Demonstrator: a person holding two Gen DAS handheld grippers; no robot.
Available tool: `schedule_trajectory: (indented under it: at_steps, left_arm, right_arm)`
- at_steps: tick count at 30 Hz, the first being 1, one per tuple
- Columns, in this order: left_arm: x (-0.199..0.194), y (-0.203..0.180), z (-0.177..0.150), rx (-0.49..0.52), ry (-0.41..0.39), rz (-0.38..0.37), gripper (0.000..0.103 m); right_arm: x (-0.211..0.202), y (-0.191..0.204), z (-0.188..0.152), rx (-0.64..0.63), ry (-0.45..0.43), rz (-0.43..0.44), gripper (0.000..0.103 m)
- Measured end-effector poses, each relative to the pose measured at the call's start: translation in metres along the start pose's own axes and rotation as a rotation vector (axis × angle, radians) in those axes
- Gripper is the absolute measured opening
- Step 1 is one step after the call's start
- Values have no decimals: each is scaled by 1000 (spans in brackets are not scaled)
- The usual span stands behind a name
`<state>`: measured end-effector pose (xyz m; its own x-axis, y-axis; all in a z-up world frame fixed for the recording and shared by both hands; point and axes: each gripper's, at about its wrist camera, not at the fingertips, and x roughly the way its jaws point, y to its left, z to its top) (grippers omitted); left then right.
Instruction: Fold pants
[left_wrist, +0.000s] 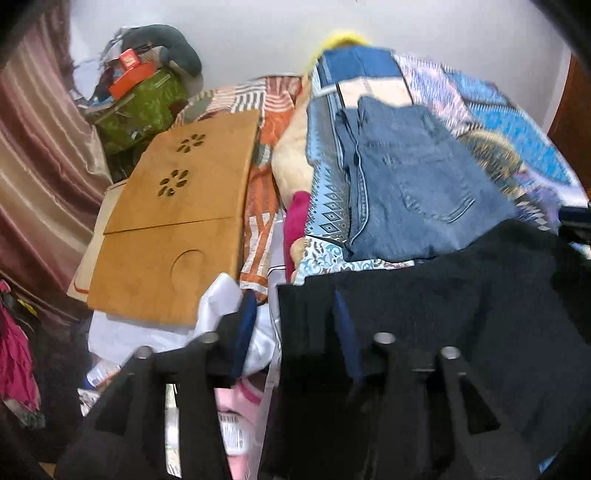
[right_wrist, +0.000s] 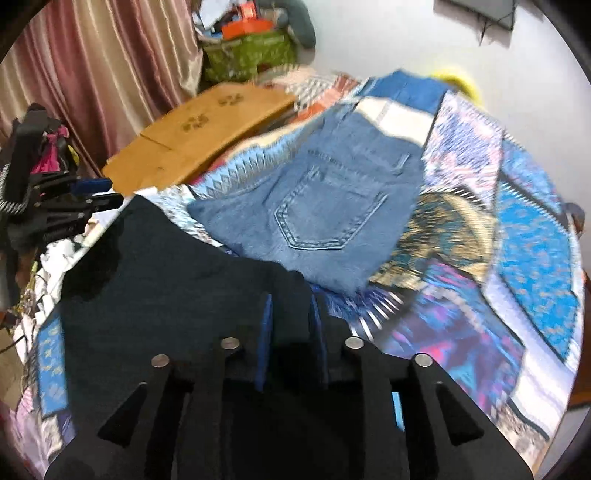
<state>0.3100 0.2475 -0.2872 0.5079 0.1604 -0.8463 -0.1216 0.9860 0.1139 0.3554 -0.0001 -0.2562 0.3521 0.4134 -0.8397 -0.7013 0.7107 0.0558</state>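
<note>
The black pants lie spread across the near part of a patterned blue bedspread, and both grippers work at their near edge. In the right wrist view the right gripper has its blue-padded fingers drawn close with a ridge of the black cloth pinched between them — a firm hold on the pants. In the left wrist view the left gripper stands wide apart: one finger hangs over white clutter off the bed's side, the other lies against the black fabric, gripping nothing. Just beyond the black pants, a folded pair of blue jeans rests pocket-up on the bedspread, its frayed hem touching the dark cloth. A wooden lap tray sits to the left near a mauve curtain.
</note>
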Motion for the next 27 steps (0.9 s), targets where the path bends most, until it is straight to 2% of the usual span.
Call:
schedule_trajectory:
  at_steps: [3,8,12,17,19,20,21,23,26,27]
  left_arm:
    - [-23,11,-18,-42,-1,-42,58]
    - [-29,13,-62,-46,84,-69,60]
    - [-17,8,-99,-62,156,-66,62]
    - [-3,10,-121,-151,167,-95,63]
    - [-2,5,-123,-145,161,-103,54]
    - [-3,1,-124,-134,154,-118,42]
    - [-3,-2,-123,-124,151,-112,38]
    - [-9,-11,-122,-71,122,-63,32]
    - [-15,-16,-121,-23,100,-28,27]
    - [-18,-16,-120,-14,93,-21,26]
  right_arm:
    - [-43,2,-23,18,-59,-13,33]
    - [-93,7,-77,67,-98,-24,36]
    - [-103,16,-119,120,-79,-17,38]
    - [-93,29,-157,179,-23,-1,38]
    - [-89,31,-168,183,-3,-12,38]
    - [-86,32,-171,177,6,-27,39]
    - [-86,34,-175,172,4,-39,44]
    - [-86,34,-178,169,-18,-63,48]
    - [-83,31,-175,169,-41,-69,48]
    - [-81,31,-174,164,-44,-61,42]
